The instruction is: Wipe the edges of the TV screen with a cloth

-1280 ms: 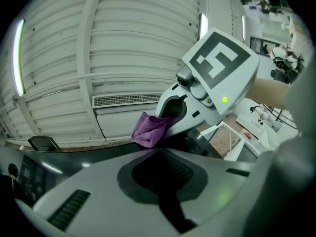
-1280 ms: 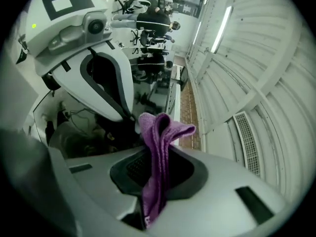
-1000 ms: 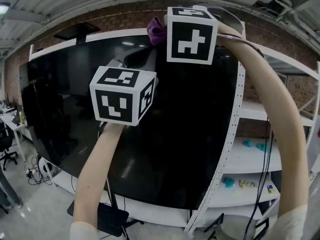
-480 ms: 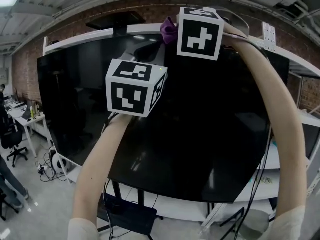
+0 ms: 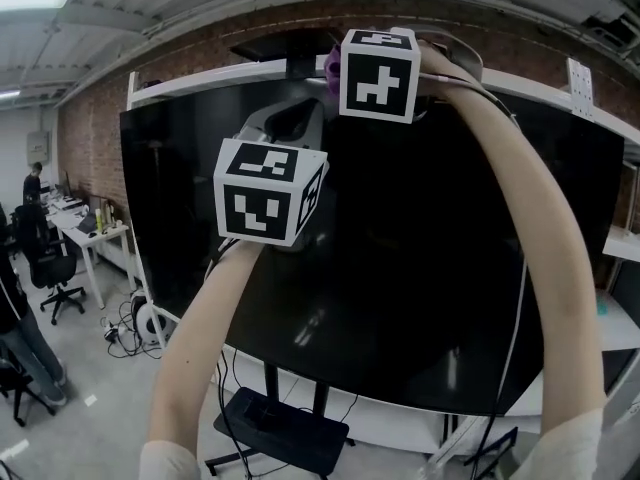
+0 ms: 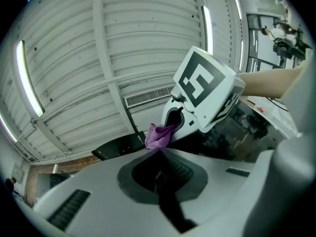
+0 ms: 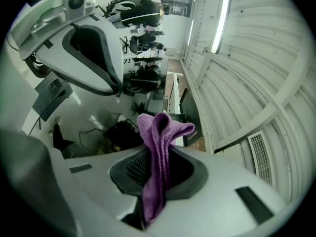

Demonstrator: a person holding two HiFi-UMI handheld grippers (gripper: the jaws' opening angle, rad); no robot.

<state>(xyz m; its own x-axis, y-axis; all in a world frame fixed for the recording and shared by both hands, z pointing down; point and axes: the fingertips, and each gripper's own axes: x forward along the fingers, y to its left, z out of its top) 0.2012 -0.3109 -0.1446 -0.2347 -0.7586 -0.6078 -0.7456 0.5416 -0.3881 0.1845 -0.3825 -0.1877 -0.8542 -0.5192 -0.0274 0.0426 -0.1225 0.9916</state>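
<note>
A large black TV screen [image 5: 420, 268] fills the head view, its white top edge [image 5: 220, 71] running across the upper part. My right gripper [image 5: 340, 66] is raised to that top edge, shut on a purple cloth [image 5: 331, 62] that peeks out left of its marker cube. In the right gripper view the cloth [image 7: 159, 157] is folded and pinched between the jaws. My left gripper [image 5: 290, 128] hangs lower, in front of the screen's upper part, with its jaws closed on nothing. From the left gripper view, the cloth [image 6: 159, 135] and the right gripper [image 6: 170, 127] lie just ahead.
A brick wall and white ceiling beams sit behind the TV. The TV stand's black base [image 5: 280, 430] rests on the floor below. Desks, a chair [image 5: 55, 268] and a person stand at far left. Cables [image 5: 125, 333] lie on the floor. White shelving [image 5: 625, 248] is at the right.
The view has swung left, so more of the screen's left side and the office show. The right gripper with the cloth has moved left along the top edge. The left gripper keeps below it.
</note>
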